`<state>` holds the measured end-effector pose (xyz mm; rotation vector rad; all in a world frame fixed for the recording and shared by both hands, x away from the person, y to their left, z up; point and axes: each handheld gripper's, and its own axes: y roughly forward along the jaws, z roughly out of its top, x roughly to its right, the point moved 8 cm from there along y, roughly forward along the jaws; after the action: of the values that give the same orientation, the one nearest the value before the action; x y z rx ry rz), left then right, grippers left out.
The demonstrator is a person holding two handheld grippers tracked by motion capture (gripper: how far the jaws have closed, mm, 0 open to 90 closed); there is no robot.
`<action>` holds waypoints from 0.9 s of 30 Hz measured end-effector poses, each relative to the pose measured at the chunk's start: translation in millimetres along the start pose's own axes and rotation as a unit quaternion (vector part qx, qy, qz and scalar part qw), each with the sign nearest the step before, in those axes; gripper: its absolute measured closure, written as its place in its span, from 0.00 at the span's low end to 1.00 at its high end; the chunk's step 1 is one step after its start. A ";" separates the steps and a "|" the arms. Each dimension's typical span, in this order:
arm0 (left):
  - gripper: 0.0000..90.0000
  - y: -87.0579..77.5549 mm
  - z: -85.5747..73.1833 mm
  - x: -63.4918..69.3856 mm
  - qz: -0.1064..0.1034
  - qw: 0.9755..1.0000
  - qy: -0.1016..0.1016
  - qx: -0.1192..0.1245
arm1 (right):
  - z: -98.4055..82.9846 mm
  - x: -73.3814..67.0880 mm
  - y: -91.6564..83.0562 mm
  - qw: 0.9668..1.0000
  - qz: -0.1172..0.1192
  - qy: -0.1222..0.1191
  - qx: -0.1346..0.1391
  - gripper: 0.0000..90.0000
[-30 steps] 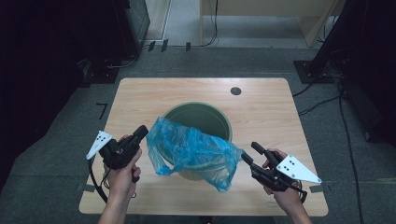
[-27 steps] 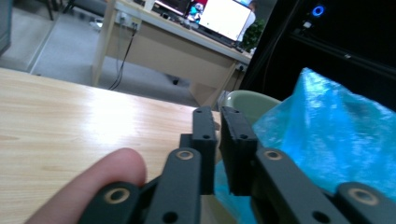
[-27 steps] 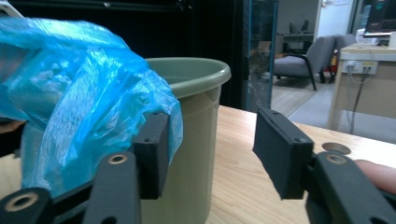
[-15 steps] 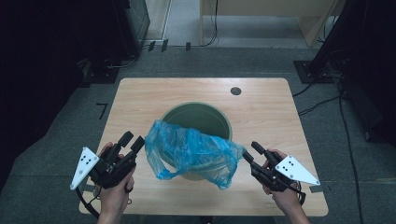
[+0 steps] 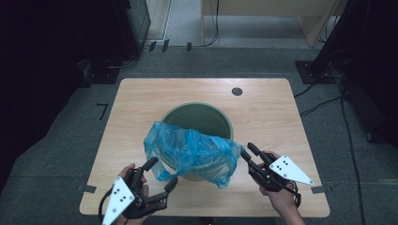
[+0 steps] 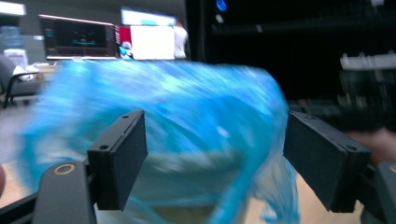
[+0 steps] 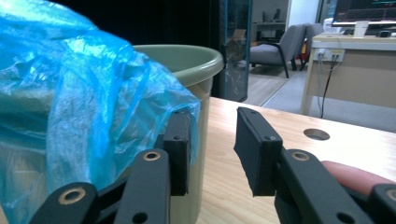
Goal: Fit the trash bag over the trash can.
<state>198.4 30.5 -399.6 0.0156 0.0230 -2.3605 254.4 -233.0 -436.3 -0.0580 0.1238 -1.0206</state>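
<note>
My left tool (image 5: pixel 159 177) has just let go and swung back, jaws spread before the bag (image 5: pixel 190 152) draped on the bin (image 5: pixel 220 117). My right tool (image 5: pixel 248 153) stands open, closing at its edge; regrip next.

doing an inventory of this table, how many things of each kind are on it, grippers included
green bin: 1
blue plastic bag: 1
grippers: 2, left gripper and right gripper
total: 4
</note>
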 end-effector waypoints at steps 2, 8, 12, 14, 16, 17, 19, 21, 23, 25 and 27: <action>0.25 5.2 -8.1 5.9 0.006 0.999 0.025 -0.019 | -1.4 -3.0 1.2 1.000 0.005 -0.003 -0.003 0.78; 0.83 11.5 -9.6 -0.1 0.003 0.999 0.022 -0.036 | -2.7 -9.9 3.1 1.000 0.011 -0.018 -0.004 0.93; 0.98 12.7 7.5 -9.8 0.005 0.999 0.027 -0.021 | -0.9 -9.5 2.0 1.000 0.004 -0.026 -0.003 1.00; 0.99 14.2 18.4 -16.9 0.016 0.999 0.030 -0.013 | -0.2 -9.4 1.5 1.000 0.006 -0.027 -0.003 1.00; 0.98 16.5 27.0 -25.1 0.029 0.999 0.030 -0.005 | 0.0 -10.0 1.1 0.999 0.007 -0.032 -0.006 1.00; 0.98 18.4 31.3 -30.6 0.035 0.999 0.027 -0.002 | 0.2 -10.4 0.7 0.999 0.006 -0.033 -0.006 1.00; 0.97 23.1 40.4 -43.7 0.046 0.999 0.017 0.006 | 1.3 -10.4 0.3 0.999 0.006 -0.039 -0.006 1.00; 0.97 28.1 47.6 -52.7 0.049 0.999 0.010 0.010 | 2.1 -9.2 -0.3 0.999 0.004 -0.035 -0.007 1.00; 0.97 34.7 54.0 -58.2 0.048 0.999 0.008 0.014 | 3.9 -7.4 -1.5 0.999 0.005 -0.031 -0.001 0.99; 0.98 42.8 58.4 -61.3 0.045 0.999 0.004 0.013 | 7.0 -6.6 -3.4 1.000 0.020 -0.023 0.007 0.87; 0.98 50.7 60.4 -63.3 0.042 0.999 0.002 0.010 | 10.8 -6.9 -6.6 0.999 0.038 -0.019 0.017 0.77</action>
<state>278.8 37.8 -338.7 0.0308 0.0001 -2.2757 246.7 -230.6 -424.4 -0.0410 0.0738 -0.9452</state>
